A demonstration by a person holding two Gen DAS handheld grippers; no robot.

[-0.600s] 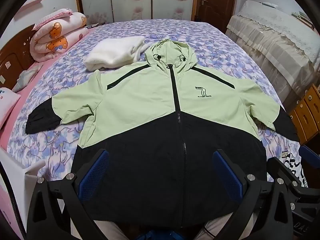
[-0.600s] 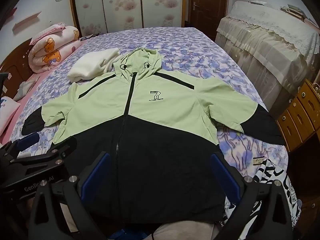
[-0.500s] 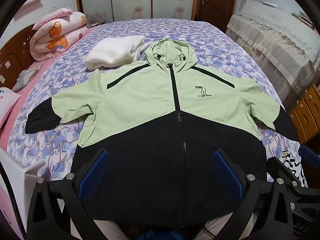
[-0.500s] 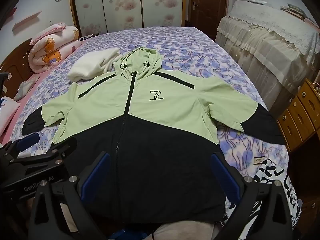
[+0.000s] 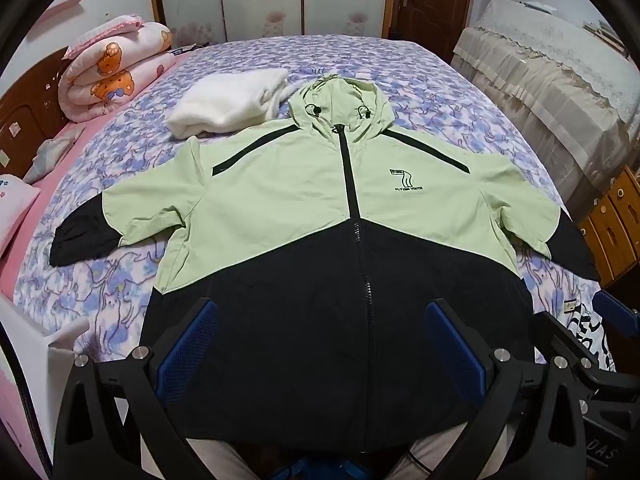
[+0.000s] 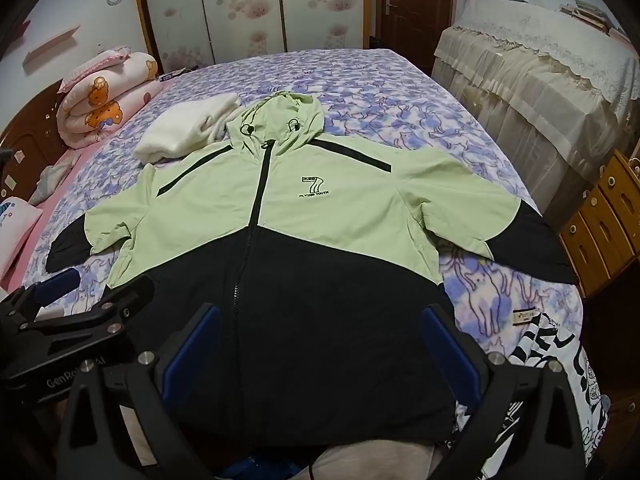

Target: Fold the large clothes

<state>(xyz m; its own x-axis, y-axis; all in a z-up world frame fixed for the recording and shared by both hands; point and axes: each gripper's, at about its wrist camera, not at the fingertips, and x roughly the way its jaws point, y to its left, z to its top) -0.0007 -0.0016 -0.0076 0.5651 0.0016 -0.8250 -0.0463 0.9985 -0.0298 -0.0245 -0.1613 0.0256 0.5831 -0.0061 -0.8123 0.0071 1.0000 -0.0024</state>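
A hooded jacket point(image 5: 280, 208) point(image 6: 340, 216), light green above and black below, lies flat and zipped on the bed, front up, hood pointing away, both sleeves spread out sideways. My left gripper point(image 5: 320, 344) hovers above the black hem, open, with nothing between its blue pads point(image 5: 186, 350). My right gripper point(image 6: 316, 344) hangs beside it over the same hem, open and empty as well. The left gripper's body point(image 6: 72, 320) shows at the left edge of the right wrist view.
A folded white garment point(image 5: 228, 108) lies by the hood. Rolled pink quilts point(image 5: 116, 68) sit at the bed's far left. A cloth-covered piece of furniture point(image 5: 552, 80) and wooden drawers point(image 5: 616, 220) stand on the right. A black-and-white printed cloth point(image 6: 560, 360) hangs at the near right corner.
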